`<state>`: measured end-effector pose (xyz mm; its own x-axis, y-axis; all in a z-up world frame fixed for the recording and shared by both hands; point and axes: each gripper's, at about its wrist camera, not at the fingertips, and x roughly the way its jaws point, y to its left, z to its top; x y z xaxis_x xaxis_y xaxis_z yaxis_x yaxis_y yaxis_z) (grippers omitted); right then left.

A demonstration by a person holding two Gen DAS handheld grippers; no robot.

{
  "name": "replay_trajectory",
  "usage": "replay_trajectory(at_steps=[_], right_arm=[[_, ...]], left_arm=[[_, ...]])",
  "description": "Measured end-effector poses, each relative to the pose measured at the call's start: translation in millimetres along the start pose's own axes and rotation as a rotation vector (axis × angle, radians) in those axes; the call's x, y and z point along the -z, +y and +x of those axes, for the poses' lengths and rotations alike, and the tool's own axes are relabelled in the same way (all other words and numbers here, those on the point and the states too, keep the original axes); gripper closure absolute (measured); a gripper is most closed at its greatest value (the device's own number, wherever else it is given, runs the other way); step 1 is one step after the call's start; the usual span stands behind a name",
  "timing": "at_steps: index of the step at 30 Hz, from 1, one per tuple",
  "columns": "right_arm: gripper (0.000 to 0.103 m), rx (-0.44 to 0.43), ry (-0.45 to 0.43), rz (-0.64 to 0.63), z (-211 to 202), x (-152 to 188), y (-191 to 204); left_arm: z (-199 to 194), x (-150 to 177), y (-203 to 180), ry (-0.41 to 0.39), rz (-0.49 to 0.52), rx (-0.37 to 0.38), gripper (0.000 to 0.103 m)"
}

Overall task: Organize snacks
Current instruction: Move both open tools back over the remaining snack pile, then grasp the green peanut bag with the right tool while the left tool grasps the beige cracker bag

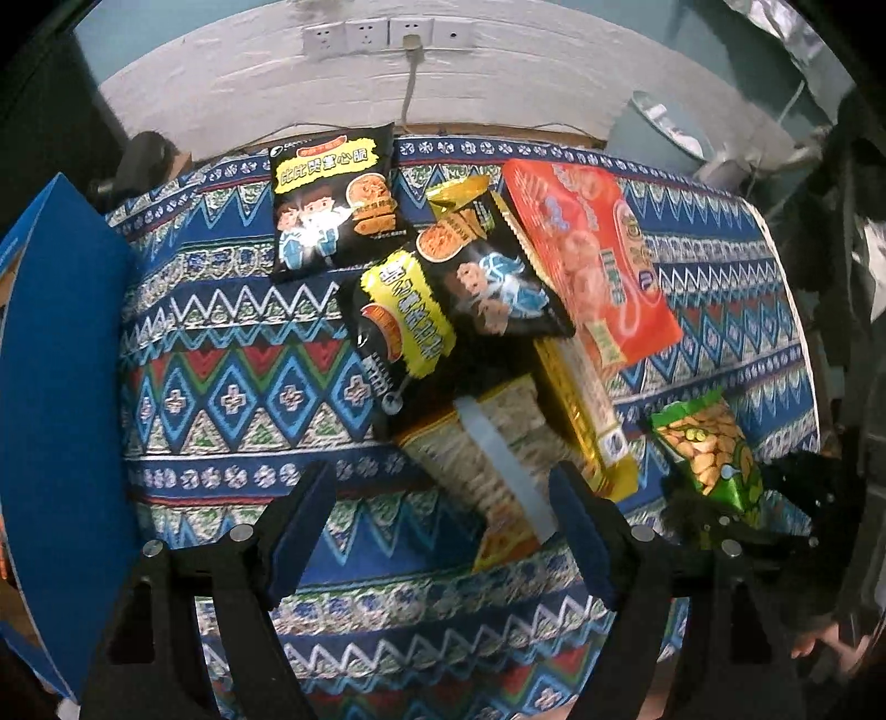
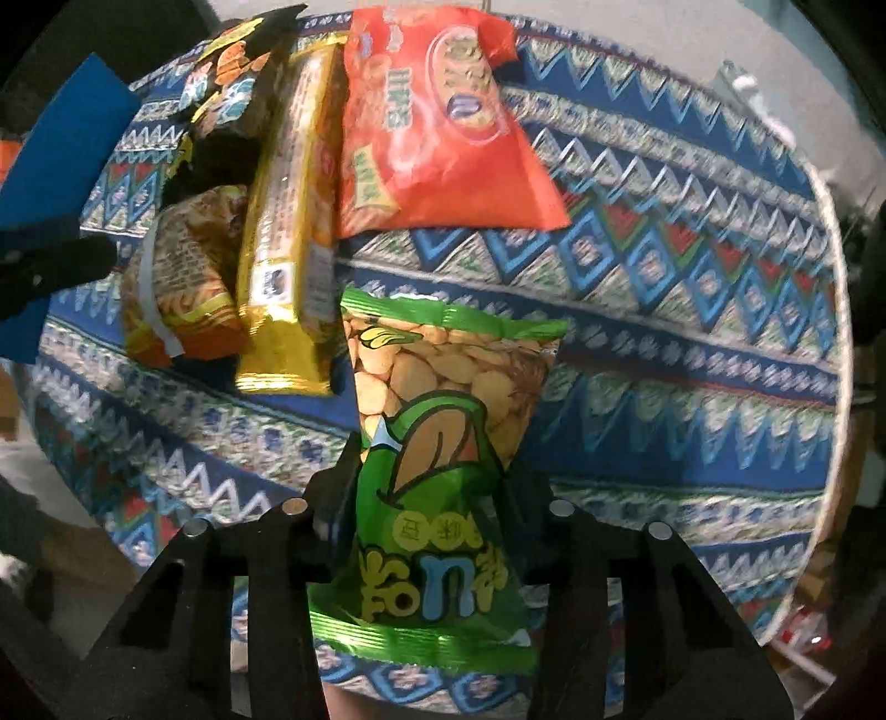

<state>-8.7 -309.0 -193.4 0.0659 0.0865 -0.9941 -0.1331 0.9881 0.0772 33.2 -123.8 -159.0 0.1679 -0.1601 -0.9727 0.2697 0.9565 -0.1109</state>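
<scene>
My right gripper [image 2: 429, 476] is shut on a green bean snack bag [image 2: 443, 443] and holds it above the patterned tablecloth; the bag also shows in the left wrist view [image 1: 709, 448]. My left gripper [image 1: 443, 504] is open and empty, just in front of a yellow-orange cracker pack [image 1: 487, 454]. Beyond it lie a gold biscuit pack [image 1: 581, 410], an orange bag [image 1: 592, 255] and two black chip bags [image 1: 332, 199] [image 1: 443, 288]. The cracker pack [image 2: 177, 282], gold pack [image 2: 288, 221] and orange bag [image 2: 437, 122] also show in the right wrist view.
A blue box [image 1: 61, 354] stands at the table's left edge. The round table has a patterned cloth [image 1: 232, 387]. Wall sockets [image 1: 387, 36] and a cable are behind it. A grey-blue round object [image 1: 659, 127] stands at the back right.
</scene>
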Motion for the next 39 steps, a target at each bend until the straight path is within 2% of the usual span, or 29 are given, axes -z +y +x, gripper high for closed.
replay_trajectory(at_steps=[8, 13, 19, 25, 26, 28, 29, 33, 39], right_arm=[[0.063, 0.043, -0.085, 0.04, -24.1, -7.5, -22.4], [0.063, 0.04, -0.096, 0.046, -31.0, -10.6, -28.8], [0.063, 0.036, -0.09, 0.051, -24.9, -17.0, -29.3], [0.063, 0.037, -0.102, 0.071, -24.3, -15.5, -32.1], [0.063, 0.036, -0.104, 0.073, -25.0, -15.9, -32.9], [0.063, 0.035, -0.109, 0.073, -26.3, -16.8, -33.7], [0.063, 0.035, -0.111, 0.073, -26.6, -16.9, -33.0], [0.063, 0.034, -0.123, 0.064, -31.0, -21.6, -30.8], [0.063, 0.047, -0.151, 0.039, -40.3, -26.3, -21.9]], left_arm=[[19.6, -13.1, 1.3, 0.021, -0.111, 0.02, 0.023], [33.6, -22.9, -1.1, 0.057, -0.159, 0.041, 0.023], [60.4, -24.6, -20.7, 0.12, -0.097, 0.026, 0.018], [79.7, -17.3, -23.5, 0.148, -0.09, 0.06, 0.019], [79.5, -15.4, -22.9, 0.137, -0.078, 0.065, 0.02], [78.8, -13.0, -23.8, 0.125, -0.044, 0.05, 0.032], [77.0, -11.5, -22.8, 0.12, -0.028, 0.048, 0.034], [74.1, -4.7, -23.0, 0.117, 0.01, 0.078, 0.05], [62.9, 11.9, -21.8, 0.097, 0.078, 0.042, 0.056]])
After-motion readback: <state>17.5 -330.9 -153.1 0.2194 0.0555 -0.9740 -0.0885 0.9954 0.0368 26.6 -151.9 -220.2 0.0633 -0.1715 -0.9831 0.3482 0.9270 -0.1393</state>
